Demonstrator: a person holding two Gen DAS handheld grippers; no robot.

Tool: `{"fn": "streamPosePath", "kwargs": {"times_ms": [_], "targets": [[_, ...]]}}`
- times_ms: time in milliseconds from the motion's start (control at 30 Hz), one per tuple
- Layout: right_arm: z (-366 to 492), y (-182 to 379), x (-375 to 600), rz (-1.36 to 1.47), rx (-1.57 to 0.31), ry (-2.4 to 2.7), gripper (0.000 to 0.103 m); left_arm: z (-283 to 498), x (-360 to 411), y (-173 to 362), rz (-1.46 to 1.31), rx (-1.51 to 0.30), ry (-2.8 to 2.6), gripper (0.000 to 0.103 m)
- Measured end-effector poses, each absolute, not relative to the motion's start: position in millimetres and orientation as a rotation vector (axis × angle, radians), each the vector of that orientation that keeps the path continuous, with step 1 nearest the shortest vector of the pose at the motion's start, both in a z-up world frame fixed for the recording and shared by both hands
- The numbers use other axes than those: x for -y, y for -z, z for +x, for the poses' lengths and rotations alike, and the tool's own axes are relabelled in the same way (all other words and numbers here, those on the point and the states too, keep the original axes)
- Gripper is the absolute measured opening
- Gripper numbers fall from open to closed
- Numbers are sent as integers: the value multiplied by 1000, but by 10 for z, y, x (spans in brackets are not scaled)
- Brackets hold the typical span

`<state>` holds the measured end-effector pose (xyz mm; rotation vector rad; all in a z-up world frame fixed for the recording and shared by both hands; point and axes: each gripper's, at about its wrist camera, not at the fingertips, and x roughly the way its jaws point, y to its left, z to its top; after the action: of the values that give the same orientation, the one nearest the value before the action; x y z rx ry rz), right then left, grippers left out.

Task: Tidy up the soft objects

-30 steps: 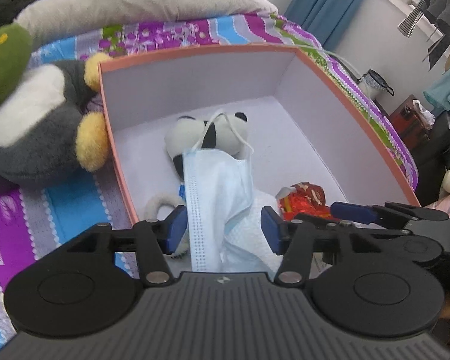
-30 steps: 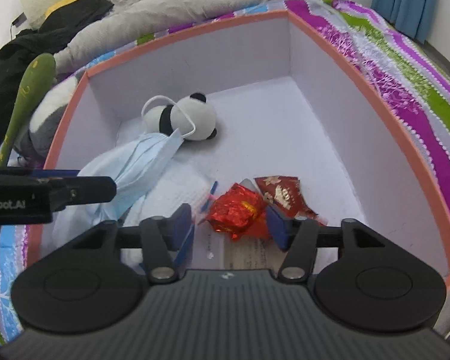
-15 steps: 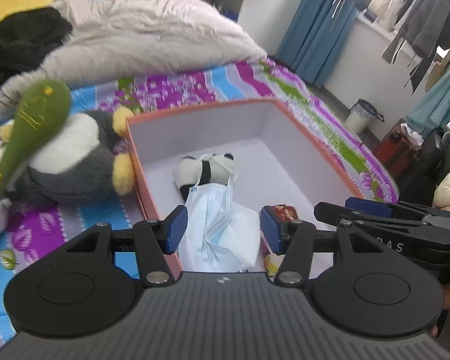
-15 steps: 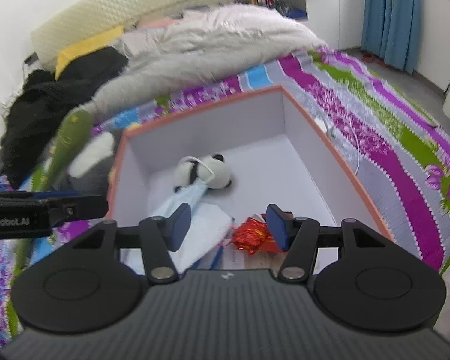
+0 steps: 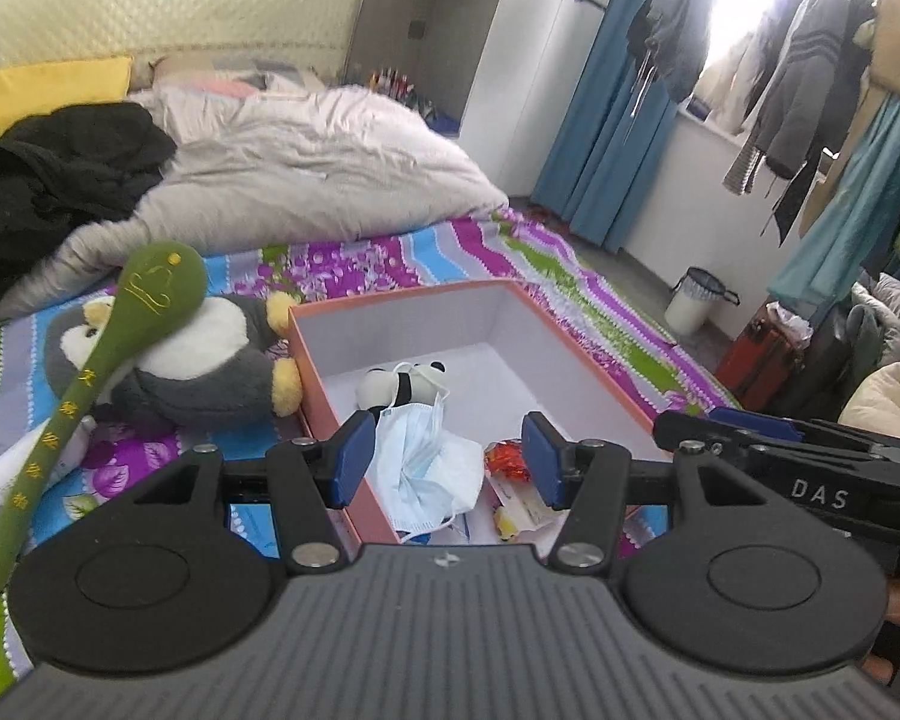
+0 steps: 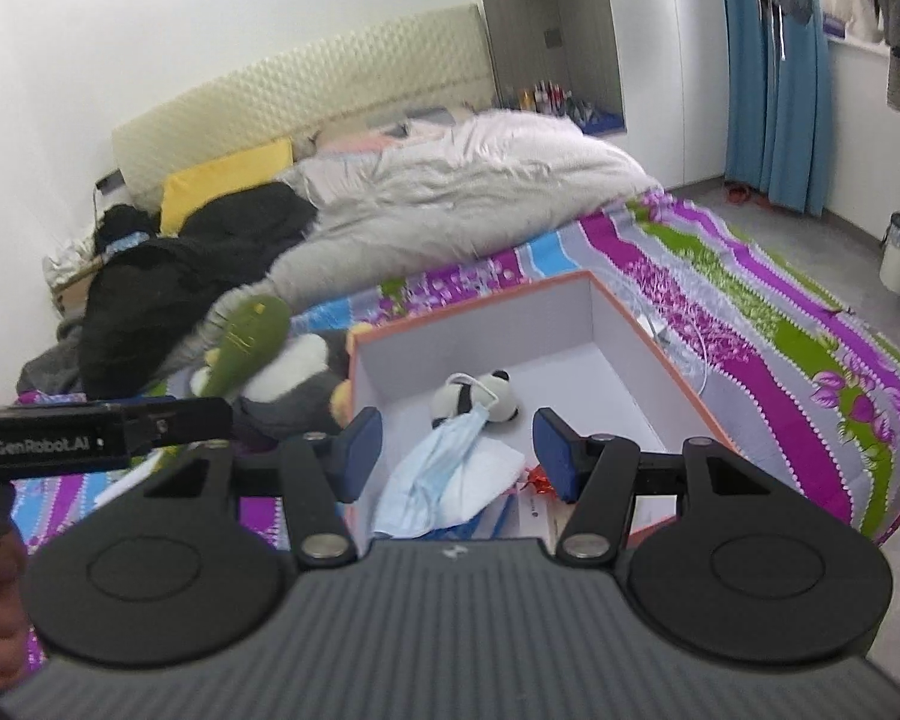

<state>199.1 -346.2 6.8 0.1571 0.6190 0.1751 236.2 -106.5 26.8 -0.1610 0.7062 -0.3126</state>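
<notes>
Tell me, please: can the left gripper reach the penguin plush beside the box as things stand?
Probably yes. The left gripper is open and empty, and the penguin plush lies outside the box, to its left. Only the green plush stick lies across it.

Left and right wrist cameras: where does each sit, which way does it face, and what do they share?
Left wrist: on the left gripper, raised, looking down at the box and penguin plush; open fingers and the right gripper show.
Right wrist: on the right gripper, facing the box and headboard; the left gripper and a hand show.
Shared: box, panda plush, face mask, green plush stick.
</notes>
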Motion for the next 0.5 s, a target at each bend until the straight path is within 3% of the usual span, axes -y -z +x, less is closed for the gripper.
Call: {"fn": "streamPosePath", "kwargs": {"times_ms": [500], "targets": [[1070, -217, 3307, 107, -526, -151, 58, 1388, 874, -516, -154, -632, 297, 62]]}}
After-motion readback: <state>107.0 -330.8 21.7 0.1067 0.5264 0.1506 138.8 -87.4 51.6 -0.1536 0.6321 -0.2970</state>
